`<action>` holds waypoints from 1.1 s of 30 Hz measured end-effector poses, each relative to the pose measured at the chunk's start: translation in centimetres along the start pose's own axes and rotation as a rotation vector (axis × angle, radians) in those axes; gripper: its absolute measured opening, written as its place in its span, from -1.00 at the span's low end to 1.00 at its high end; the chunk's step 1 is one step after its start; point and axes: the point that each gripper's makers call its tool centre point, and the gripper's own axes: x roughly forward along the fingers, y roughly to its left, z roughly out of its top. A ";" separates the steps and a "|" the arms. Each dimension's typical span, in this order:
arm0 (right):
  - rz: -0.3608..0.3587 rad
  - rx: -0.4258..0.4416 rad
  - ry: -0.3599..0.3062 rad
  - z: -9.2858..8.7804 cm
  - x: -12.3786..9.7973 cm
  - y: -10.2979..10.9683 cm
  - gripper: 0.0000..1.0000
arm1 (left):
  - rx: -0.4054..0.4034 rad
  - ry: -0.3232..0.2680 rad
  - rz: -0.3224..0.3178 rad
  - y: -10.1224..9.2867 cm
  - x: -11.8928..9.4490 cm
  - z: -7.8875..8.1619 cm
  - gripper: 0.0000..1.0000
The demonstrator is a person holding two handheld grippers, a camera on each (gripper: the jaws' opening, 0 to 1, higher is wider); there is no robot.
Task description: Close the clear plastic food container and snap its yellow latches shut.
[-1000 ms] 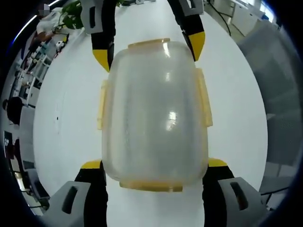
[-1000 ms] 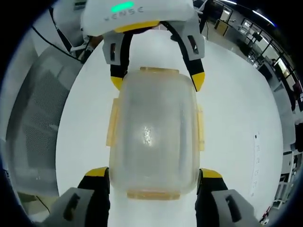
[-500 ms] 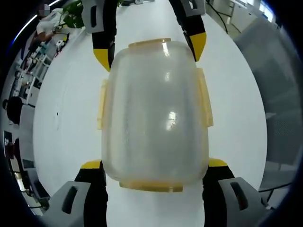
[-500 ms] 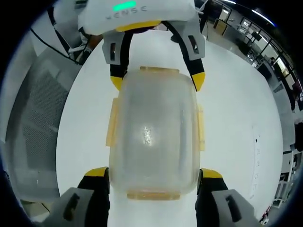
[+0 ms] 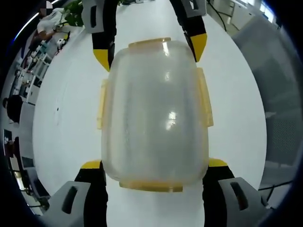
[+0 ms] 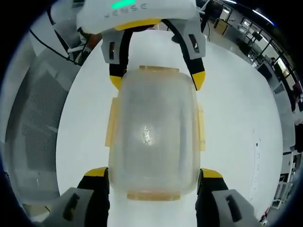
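1. The clear food container (image 5: pixel 155 111) is seen lying on the white table (image 5: pixel 66 118), its frosted lid already seated over the base, so the closing step is judged done
2. Four yellow latches are visible around the rim: one on each long side (image 5: pixel 205 97) and one on each short end (image 5: pixel 150 185); all lie close against the walls, but whether each has clicked home cannot be told from the pictures
3. The left gripper (image 5: pixel 154 164) is held with its jaws spread wide, straddling one short end of the container, a yellow tip beside each corner; nothing is pinched
4. The right gripper (image 6: pixel 154 174) is placed the same way at the opposite end, jaws apart and flanking the corners; in the left gripper view it is seen entering at the top
5. In the right gripper view the side latches (image 6: pixel 112 125) appear flush with the walls
6. What is left is judged to be a check, or a final press on any latch not fully snapped
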 end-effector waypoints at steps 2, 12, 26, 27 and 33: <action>0.001 0.000 0.001 0.0 0.0 0.0 0.48 | -0.001 -0.002 -0.001 0.0 0.0 0.0 0.63; 0.001 0.004 -0.003 0.2 0.1 -0.4 0.49 | -0.008 -0.010 -0.007 0.4 0.0 -0.3 0.64; -0.004 0.003 -0.006 0.7 0.4 -1.7 0.50 | -0.007 -0.003 -0.006 1.7 0.1 -0.9 0.64; -0.005 0.003 -0.007 0.7 0.4 -1.8 0.50 | -0.008 -0.003 -0.006 1.8 0.1 -0.9 0.64; -0.007 -0.001 -0.008 0.7 0.5 -2.3 0.51 | -0.012 -0.002 -0.005 2.2 0.2 -0.9 0.64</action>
